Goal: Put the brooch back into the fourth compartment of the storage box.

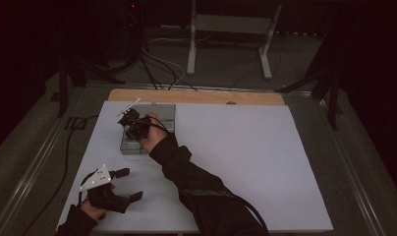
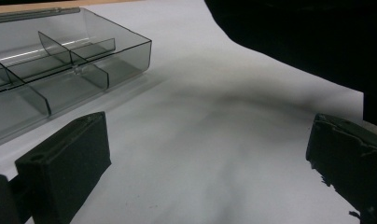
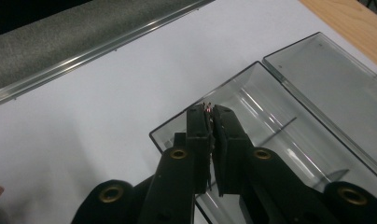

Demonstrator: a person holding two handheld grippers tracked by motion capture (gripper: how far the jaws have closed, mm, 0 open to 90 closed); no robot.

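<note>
One clear box [image 1: 159, 114], two grippers; right [image 3: 209, 108] pinched

We see a glossy, smoky clear-plastic divided box [image 3: 289, 121] on a matt white sheet [image 1: 245, 157]; bare wood [image 1: 196, 96] edges the far side; jaw pads [image 2: 70, 158] look matt black.

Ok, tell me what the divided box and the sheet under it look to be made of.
Divided box: probably smoky clear plastic, glossy; the dividers and the surface beneath show through its walls, and its edges catch light.
Sheet: looks like matte white paper or thin board, glare-free; which one is unclear.
Right tool is shut over the box.
</note>
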